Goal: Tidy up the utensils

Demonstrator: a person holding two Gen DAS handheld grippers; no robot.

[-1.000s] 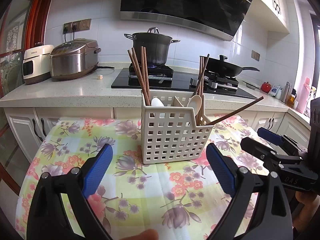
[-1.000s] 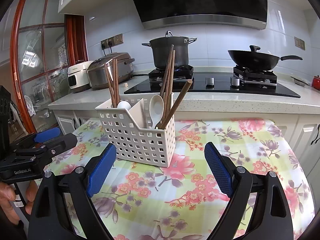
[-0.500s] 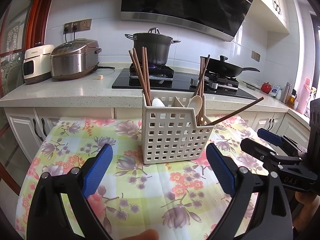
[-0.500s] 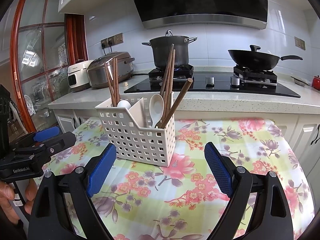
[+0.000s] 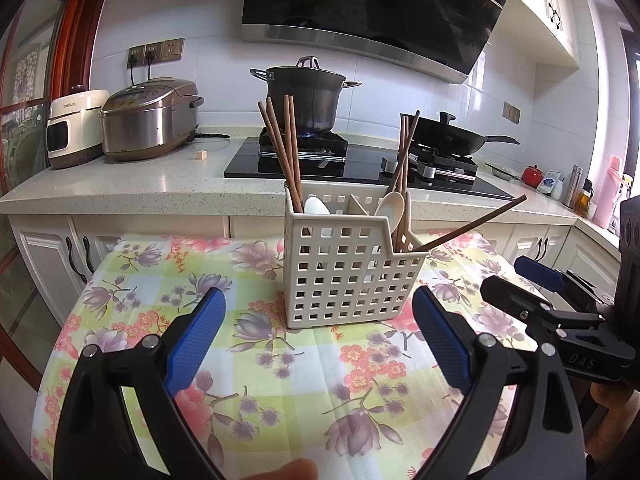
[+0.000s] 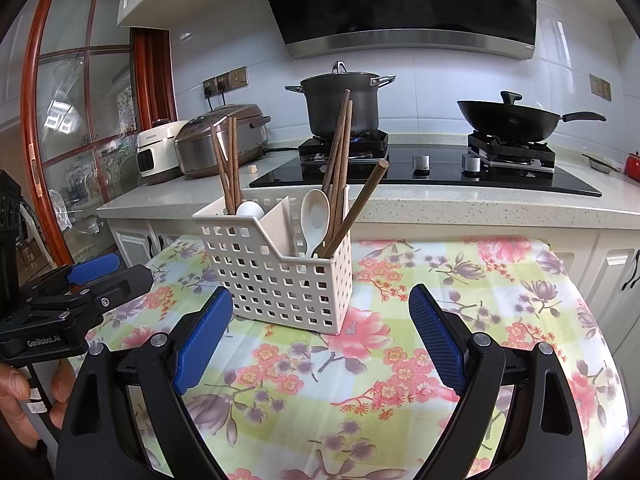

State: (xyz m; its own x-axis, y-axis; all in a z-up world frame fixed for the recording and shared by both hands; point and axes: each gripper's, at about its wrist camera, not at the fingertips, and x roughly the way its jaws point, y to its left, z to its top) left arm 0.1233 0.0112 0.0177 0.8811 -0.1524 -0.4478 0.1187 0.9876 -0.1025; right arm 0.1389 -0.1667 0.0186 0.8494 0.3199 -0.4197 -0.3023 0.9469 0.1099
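Left wrist view. Left gripper (image 5: 316,332) jaws wide apart, holding nothing. One white perforated caddy (image 5: 344,276) stands on the floral tablecloth (image 5: 160,280) straight ahead, just beyond the blue pads (image 5: 196,336). Two compartments, split by a divider. Left compartment: three brown chopsticks (image 5: 286,152) and one white spoon (image 5: 316,206). Right compartment: one cream spoon (image 5: 391,206), about three upright chopsticks (they overlap, count uncertain), plus one slanted chopstick (image 5: 476,222) leaning out to the right. Right gripper (image 5: 532,280) enters at the right edge; "DAS" reads on its body, rest cut off. White appliance (image 5: 74,128) on the counter far left carries a brand, too small to read.

Right wrist view. Right gripper (image 6: 320,328) jaws likewise wide, empty. Caddy (image 6: 280,276) ahead and slightly left, seen corner-on. Counts repeat: two spoons, three chopsticks in the left compartment; right group partly overlapping. Left gripper (image 6: 92,280) at the far left, marked "GenRobot.AI", held by a hand (image 6: 16,396) (partly cut off). One pot (image 6: 340,104) and one wok (image 6: 516,118) behind.
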